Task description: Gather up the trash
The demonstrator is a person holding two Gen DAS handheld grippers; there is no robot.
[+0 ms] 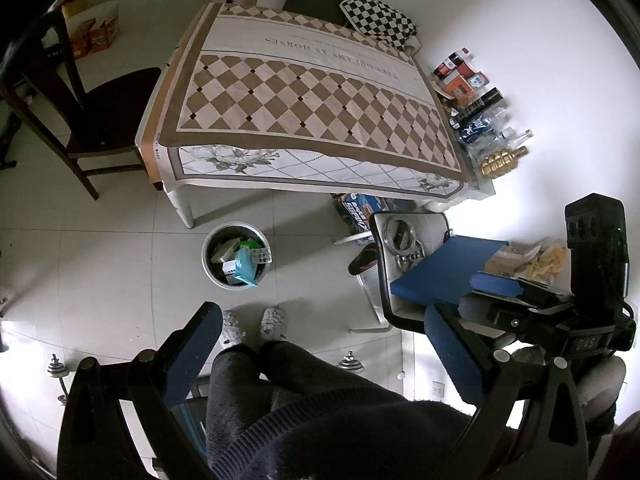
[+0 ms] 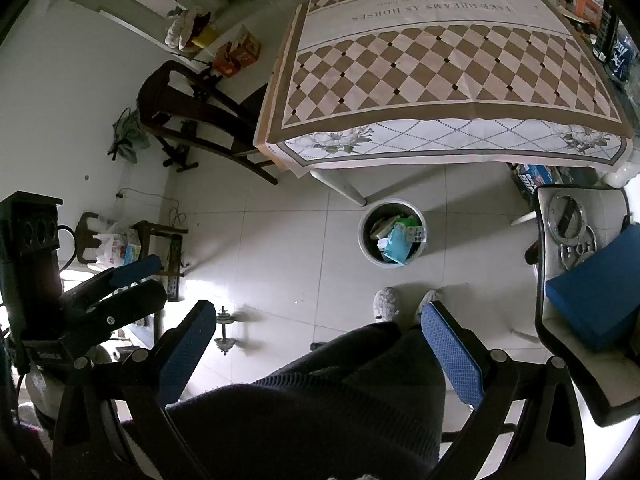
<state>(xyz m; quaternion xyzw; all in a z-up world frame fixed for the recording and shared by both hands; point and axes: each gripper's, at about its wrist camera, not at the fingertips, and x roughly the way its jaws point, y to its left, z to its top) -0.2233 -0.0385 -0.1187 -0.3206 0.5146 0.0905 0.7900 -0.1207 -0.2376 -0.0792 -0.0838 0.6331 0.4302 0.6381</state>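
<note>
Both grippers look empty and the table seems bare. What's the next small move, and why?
Probably swing the right gripper toward the crumpled wrappers on the chair beside the blue box. Both it and the left gripper are open and hold nothing, the tablecloth shows no litter, and the bin already holds trash.

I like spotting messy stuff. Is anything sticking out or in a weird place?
Yes. In the bin, a pill pack and teal packet poke above the rim. A dumbbell lies loose on the floor by the person's feet.
</note>
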